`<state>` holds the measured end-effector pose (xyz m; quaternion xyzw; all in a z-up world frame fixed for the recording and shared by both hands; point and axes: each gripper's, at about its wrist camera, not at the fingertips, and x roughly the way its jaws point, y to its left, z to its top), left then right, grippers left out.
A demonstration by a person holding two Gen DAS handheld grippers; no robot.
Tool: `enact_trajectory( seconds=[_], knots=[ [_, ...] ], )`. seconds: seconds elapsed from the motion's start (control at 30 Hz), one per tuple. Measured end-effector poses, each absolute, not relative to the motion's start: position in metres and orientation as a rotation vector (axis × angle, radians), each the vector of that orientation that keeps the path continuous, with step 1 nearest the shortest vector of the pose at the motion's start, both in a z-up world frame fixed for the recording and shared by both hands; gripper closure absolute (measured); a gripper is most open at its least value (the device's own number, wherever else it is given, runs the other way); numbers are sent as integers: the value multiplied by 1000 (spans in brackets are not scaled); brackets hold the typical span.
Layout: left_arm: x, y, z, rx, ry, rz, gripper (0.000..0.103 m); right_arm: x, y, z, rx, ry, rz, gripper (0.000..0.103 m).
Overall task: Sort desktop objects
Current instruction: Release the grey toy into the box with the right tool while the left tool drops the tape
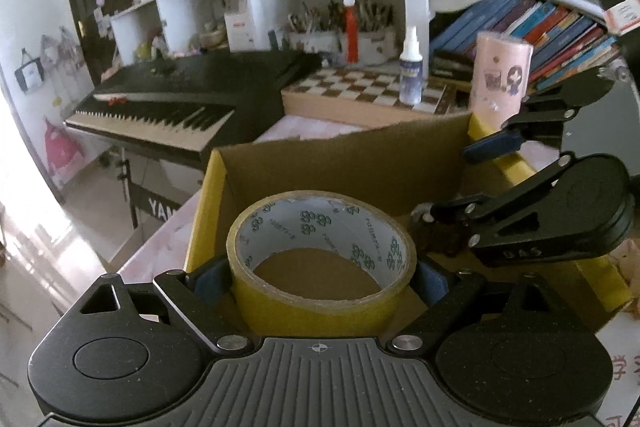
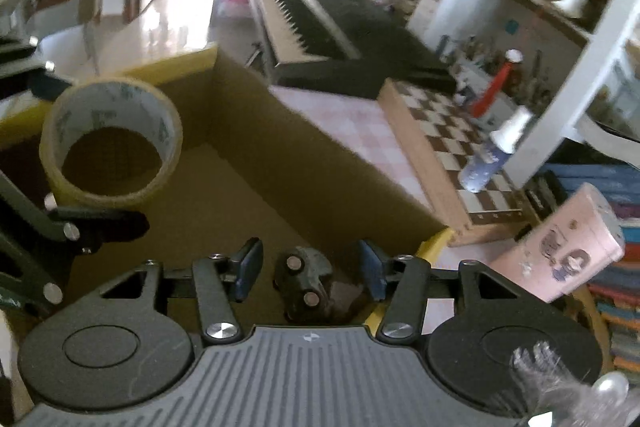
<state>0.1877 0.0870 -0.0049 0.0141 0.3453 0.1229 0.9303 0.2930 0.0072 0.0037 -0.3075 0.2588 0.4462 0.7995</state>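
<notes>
The left gripper holds a roll of yellow tape between its blue pads, the jaws closed against the roll's two sides. The roll stands with its open core facing up, over the inside of an open cardboard box whose rim is edged in yellow. In the right wrist view the same roll sits at the left side of the box, with the left gripper's black linkage just beneath it.

The right gripper has its jaws wide apart at the near right corner of the box, holding nothing. Between the blue pads, but touching neither, lies a small dark toy car on the box floor, wheels turned up. From the left wrist view the right gripper reaches in from the right, one finger above the box wall and the other low inside it, beside that dark car.

Beyond the box, on the pink checked desk, lie a wooden chessboard with a small spray bottle standing on it, and to its right a pink cylindrical container. A black electric keyboard stands far left, and rows of books fill the shelf at far right.
</notes>
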Motion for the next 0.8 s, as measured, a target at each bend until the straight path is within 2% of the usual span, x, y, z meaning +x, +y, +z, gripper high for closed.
enact_trajectory(
  seconds=[0.07, 0.3, 0.8],
  knots=[
    [181, 86, 1, 39, 661, 252, 5, 285, 1, 12, -624, 537, 922, 49],
    [165, 84, 20, 64, 551, 219, 4, 249, -25, 39, -508, 472, 802, 48],
    [107, 88, 19, 32, 521, 142, 4, 158, -69, 52, -370, 384, 541, 47]
  ],
)
